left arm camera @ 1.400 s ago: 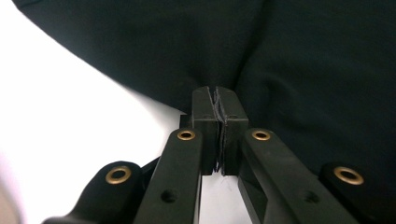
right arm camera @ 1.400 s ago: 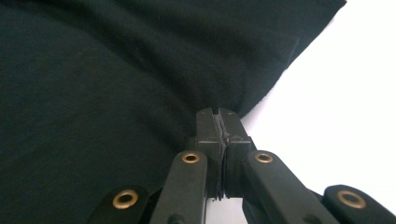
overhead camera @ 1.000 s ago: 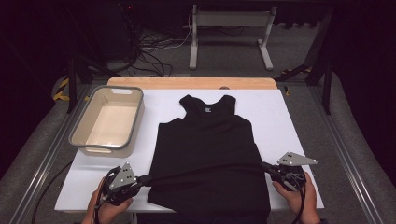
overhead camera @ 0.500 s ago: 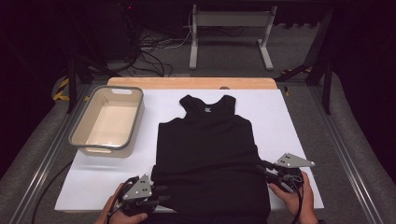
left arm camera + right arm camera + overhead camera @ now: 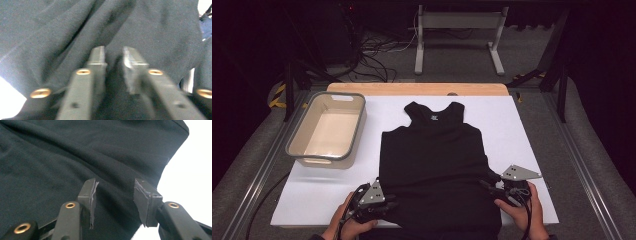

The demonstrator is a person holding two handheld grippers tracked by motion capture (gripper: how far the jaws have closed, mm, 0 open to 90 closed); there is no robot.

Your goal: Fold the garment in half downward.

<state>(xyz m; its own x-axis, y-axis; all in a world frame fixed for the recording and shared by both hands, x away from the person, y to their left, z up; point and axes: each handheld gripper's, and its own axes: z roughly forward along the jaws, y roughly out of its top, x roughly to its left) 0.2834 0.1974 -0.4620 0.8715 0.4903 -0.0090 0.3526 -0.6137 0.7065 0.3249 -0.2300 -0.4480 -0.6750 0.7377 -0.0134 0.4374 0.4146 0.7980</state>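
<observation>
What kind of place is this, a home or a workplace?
Probably a lab or recording studio, not a home. The white table stands in a dark room, loose cables lie on the grey floor behind it, and only a black tank top and a beige tub are laid out.

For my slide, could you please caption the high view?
Two handheld grippers at a black tank top's lower corners; beige bin beside.
</observation>
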